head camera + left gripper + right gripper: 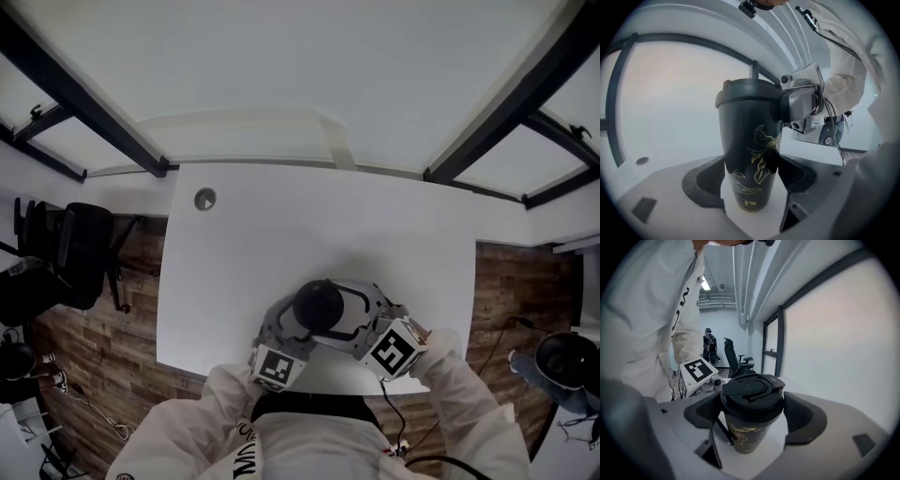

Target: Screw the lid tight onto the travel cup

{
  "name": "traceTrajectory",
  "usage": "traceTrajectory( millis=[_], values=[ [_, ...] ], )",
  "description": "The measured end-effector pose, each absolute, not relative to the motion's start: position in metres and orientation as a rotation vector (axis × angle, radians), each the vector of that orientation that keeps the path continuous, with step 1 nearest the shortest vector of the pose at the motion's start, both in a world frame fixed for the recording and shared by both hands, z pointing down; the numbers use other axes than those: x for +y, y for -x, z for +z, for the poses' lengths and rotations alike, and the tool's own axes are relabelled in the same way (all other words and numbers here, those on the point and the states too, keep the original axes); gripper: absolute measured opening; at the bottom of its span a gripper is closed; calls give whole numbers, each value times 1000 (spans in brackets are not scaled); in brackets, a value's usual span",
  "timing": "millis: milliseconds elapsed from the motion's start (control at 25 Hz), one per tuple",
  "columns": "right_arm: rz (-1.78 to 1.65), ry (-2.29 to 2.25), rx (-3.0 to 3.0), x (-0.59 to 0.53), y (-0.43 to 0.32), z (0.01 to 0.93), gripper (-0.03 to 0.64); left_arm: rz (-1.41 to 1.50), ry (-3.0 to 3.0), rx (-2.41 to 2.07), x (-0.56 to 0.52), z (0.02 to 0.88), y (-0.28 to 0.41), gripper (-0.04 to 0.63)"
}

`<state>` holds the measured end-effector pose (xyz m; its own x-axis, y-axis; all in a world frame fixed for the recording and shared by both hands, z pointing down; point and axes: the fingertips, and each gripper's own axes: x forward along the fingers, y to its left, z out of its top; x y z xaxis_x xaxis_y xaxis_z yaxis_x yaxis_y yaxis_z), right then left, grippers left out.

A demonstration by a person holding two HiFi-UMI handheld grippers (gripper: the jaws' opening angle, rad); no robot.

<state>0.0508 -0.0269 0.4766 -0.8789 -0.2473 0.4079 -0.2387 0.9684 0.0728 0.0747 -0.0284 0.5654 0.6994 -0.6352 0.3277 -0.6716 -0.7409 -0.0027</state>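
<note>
White counter (309, 216), nothing fancy, and the travel cup (747, 159) stands upright near its front edge. The left gripper (750, 180) is clamped on the cup's lower body, both jaws pressed against the sides. The right gripper (753, 413) is closed round the lid (752, 392), which sits on top of the cup. From the head view only the lid's top shows, and the cup body is hidden under the grippers.

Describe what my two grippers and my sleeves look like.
Both the left gripper and right gripper have pale grey bodies with dark curved fingers. Each carries a white cube with black square markers. A thin black cable trails from the right one. The sleeves are white.
</note>
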Motion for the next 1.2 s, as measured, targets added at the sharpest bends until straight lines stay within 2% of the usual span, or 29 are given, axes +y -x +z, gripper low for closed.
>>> traceTrajectory(
  millis=[1200],
  values=[
    [170, -1279, -2500, -26, -51, 472, 411, 466, -2692, -1323, -25, 564, -70, 360]
  ],
)
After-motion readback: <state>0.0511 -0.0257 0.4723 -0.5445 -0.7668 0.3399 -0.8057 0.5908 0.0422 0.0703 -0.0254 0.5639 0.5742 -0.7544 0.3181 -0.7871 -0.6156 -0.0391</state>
